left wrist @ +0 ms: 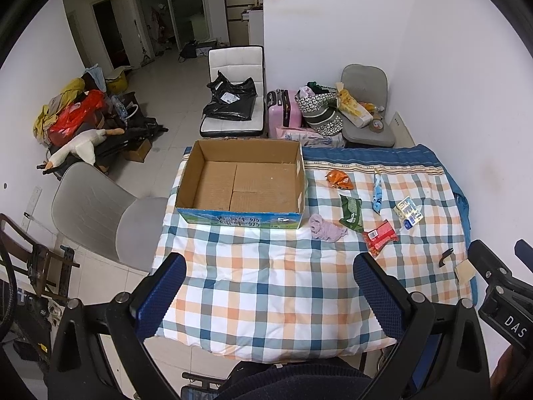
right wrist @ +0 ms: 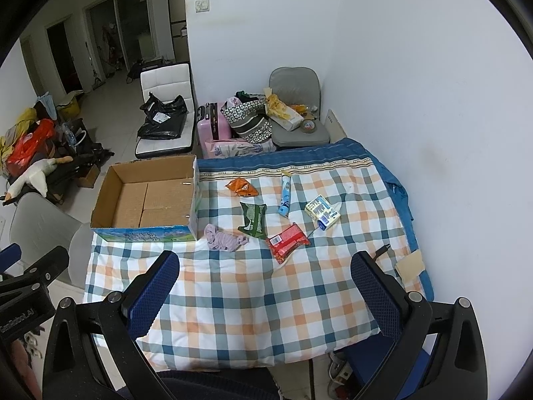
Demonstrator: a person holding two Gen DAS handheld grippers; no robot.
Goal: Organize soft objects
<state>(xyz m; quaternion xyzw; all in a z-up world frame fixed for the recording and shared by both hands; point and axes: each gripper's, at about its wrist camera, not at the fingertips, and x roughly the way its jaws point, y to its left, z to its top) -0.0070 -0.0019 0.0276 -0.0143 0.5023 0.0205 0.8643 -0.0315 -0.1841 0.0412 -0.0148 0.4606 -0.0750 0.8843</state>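
At the quilt's near edge we hold both grippers, left gripper [left wrist: 269, 286] and right gripper [right wrist: 265, 283], spread wide and empty. The lilac cloth [right wrist: 224, 242] lies ahead by the cardboard box's [right wrist: 110, 186] near right corner, long axis crosswise; neither gripper clearly nearer.

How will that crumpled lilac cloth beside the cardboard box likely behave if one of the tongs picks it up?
The lilac cloth lies bunched in loose folds, so it will probably droop limply rather than hold shape. It looks thin, so likely very light. Resting on the soft checked quilt, a shallow pinch might catch bedding too.
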